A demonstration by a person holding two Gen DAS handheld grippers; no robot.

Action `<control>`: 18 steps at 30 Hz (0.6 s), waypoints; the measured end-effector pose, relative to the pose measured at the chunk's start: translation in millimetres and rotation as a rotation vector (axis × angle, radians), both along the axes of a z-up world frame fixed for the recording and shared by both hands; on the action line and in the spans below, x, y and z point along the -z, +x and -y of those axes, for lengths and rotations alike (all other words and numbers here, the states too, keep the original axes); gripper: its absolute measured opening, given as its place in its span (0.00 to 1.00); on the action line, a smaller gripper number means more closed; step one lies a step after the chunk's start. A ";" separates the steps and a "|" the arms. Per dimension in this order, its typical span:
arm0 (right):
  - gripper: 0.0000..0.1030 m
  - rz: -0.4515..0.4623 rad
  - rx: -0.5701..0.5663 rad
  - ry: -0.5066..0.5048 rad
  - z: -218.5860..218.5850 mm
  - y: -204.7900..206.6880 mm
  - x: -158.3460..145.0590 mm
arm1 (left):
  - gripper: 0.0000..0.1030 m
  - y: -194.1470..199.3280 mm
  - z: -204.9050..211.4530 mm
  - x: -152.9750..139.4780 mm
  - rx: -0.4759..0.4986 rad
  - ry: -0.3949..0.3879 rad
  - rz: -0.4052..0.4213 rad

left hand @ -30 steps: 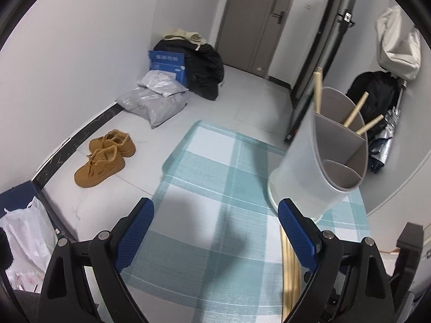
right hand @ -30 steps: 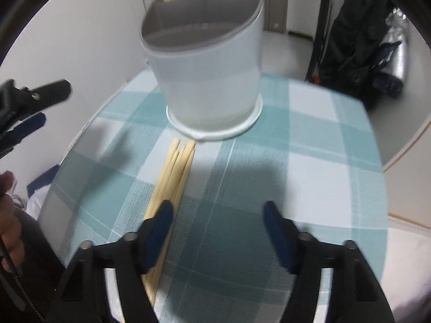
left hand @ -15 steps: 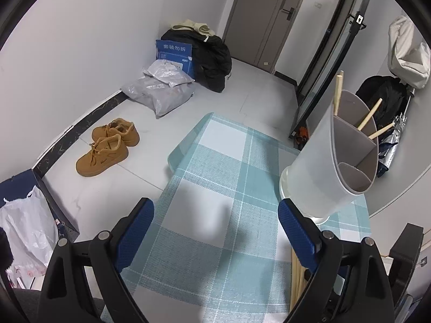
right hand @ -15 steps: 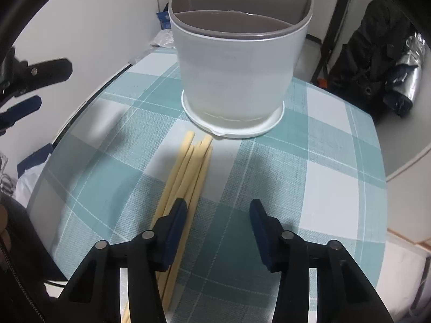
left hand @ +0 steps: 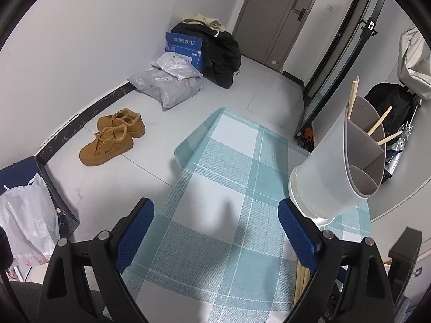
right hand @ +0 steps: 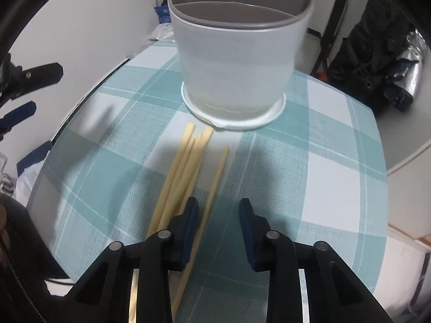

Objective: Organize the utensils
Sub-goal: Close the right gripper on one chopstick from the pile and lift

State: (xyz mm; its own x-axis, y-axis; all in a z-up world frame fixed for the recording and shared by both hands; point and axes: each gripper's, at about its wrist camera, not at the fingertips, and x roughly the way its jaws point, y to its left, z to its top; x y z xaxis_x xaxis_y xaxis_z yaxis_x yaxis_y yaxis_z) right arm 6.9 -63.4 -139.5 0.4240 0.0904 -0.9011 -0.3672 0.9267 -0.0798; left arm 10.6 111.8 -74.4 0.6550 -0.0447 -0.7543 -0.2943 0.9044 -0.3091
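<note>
A white utensil holder (right hand: 237,62) with grey dividers stands on the teal checked tablecloth (right hand: 309,188). Several wooden chopsticks (right hand: 183,167) lie in a bundle in front of it. One chopstick (right hand: 218,169) lies apart to the right and runs between my right gripper's (right hand: 218,215) jaws, close to the left pad. Those jaws are closing, and a gap remains on the right side. My left gripper (left hand: 215,215) hovers wide open over bare cloth, left of the holder (left hand: 331,183), which has chopsticks (left hand: 379,123) sticking out. It holds nothing.
The table's left edge (left hand: 177,161) drops to a floor with tan shoes (left hand: 110,137), grey parcels (left hand: 167,83) and a white plastic bag (left hand: 24,215). Black bags (right hand: 371,53) sit beyond the far right edge. My left gripper (right hand: 27,80) shows at the right view's left side.
My right gripper's jaws have narrowed from wide to a small gap. One chopstick now lies apart from the bundle, between the jaws. The left gripper stays open and has only tilted slightly.
</note>
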 end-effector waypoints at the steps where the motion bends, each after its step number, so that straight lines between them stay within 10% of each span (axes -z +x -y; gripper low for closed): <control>1: 0.22 0.001 -0.009 -0.002 -2.5 2.5 0.2 | 0.88 -0.6 -0.1 -0.2 0.000 0.001 0.000; 5: 0.03 -0.045 -0.065 -0.010 -9.7 6.5 0.2 | 0.88 -1.2 -1.0 0.1 -0.002 0.001 0.000; 18: 0.06 -0.089 -0.129 -0.044 9.8 -13.3 -1.7 | 0.88 1.8 -0.4 1.5 0.002 -0.041 -0.018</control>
